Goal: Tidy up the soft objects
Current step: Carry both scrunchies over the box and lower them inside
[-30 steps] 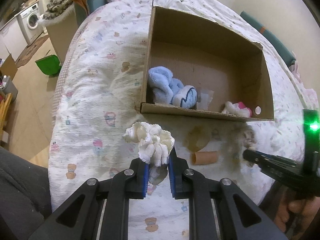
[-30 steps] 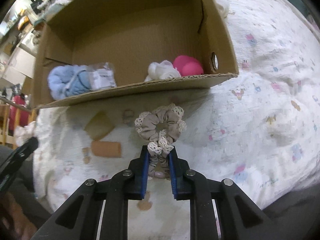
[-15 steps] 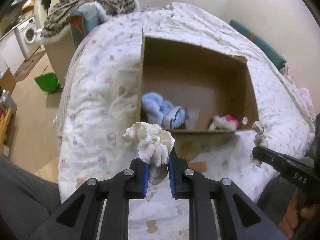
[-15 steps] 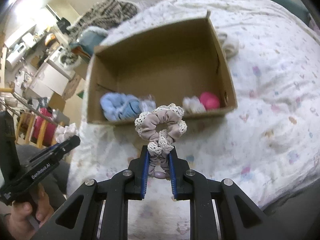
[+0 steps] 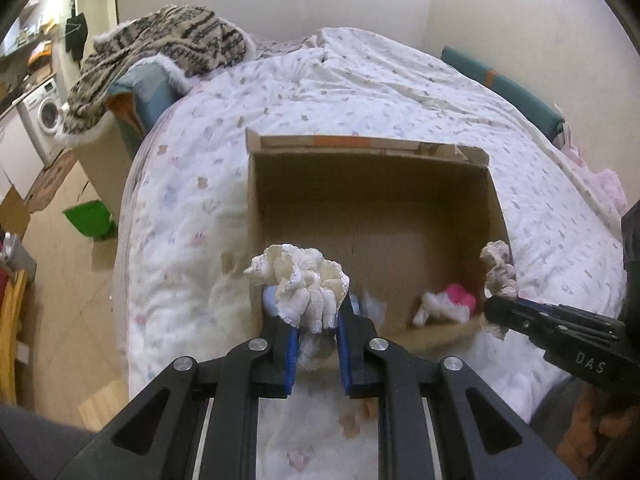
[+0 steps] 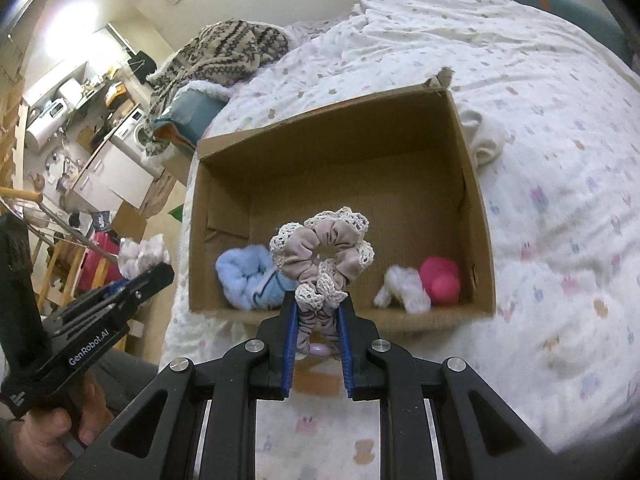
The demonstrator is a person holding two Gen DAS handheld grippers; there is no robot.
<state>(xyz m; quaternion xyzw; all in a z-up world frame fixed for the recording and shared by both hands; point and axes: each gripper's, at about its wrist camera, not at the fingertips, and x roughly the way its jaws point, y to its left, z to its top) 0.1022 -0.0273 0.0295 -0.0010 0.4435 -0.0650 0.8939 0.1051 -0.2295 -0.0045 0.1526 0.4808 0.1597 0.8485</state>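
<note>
My left gripper [image 5: 317, 330] is shut on a cream ruffled scrunchie [image 5: 301, 285], held above the near rim of an open cardboard box [image 5: 372, 196] on the bed. My right gripper [image 6: 318, 320] is shut on a beige scrunchie with lace trim [image 6: 324, 250], also above the box's [image 6: 476, 208] near wall. Inside the box lie a light blue plush item [image 6: 246, 276], a white fluffy piece [image 6: 406, 288] and a pink soft item [image 6: 440, 276]. The right gripper [image 5: 498, 308] shows at the right of the left wrist view, the left gripper [image 6: 154, 276] at the left of the right wrist view.
The bed carries a white quilt with small prints [image 5: 192, 184]. A striped knit blanket [image 5: 160, 48] lies over a box at the bed's far left. A cream cloth [image 6: 486, 140] rests beside the box's right wall. A green bin [image 5: 90, 218] and a washing machine [image 5: 46, 114] stand on the floor.
Both grippers have risen with their scrunchies and now look down over the box's near rim. More of the box's inside and the room shows.
</note>
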